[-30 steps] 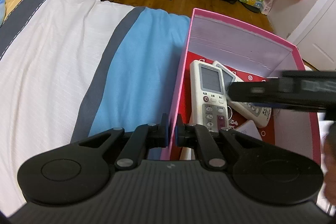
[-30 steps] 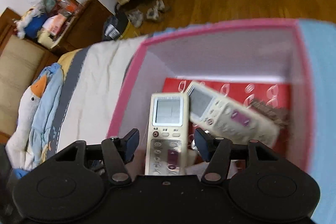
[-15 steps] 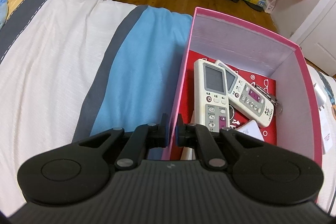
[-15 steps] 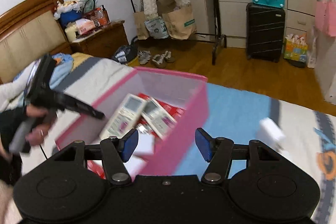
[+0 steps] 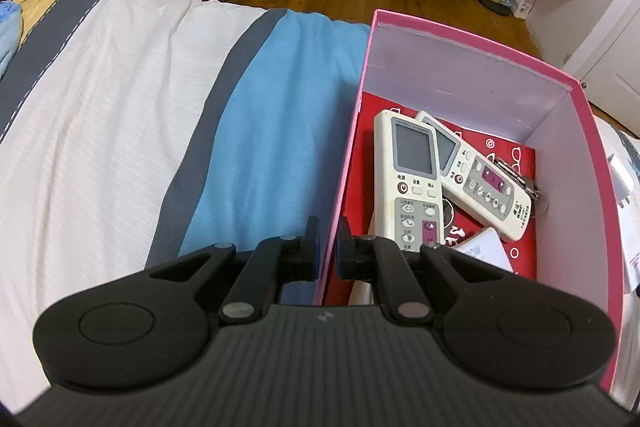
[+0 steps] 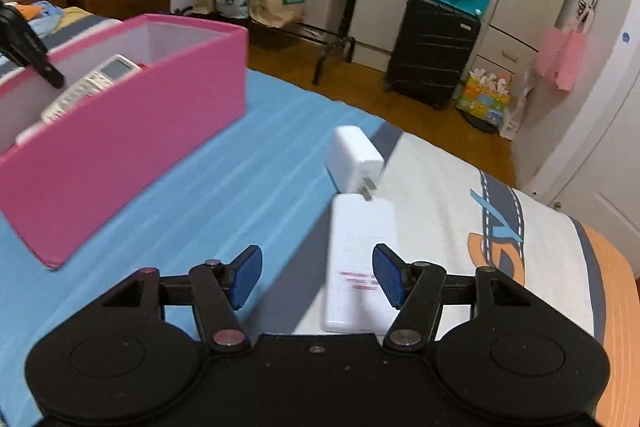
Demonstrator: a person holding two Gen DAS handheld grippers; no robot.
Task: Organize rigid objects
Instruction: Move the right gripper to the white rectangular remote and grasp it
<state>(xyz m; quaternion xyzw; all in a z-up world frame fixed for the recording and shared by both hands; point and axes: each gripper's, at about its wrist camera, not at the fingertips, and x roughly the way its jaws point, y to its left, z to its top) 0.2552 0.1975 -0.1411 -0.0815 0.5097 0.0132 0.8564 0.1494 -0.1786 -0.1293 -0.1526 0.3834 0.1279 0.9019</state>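
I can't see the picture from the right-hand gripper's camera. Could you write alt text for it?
The right gripper hangs open over a striped bedspread, above a flat white box and a white plug adapter just beyond. To the left sits a pink box holding a remote control; a black suitcase stands behind.

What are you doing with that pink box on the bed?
A person is tidying hard things into the pink box with two hand-held grippers. The left gripper is clamped on the box's side wall, steadying it. Two remote controls already lie inside. The right gripper hangs open and empty over a flat white box and a white charger on the bed, probably the next things to go in.
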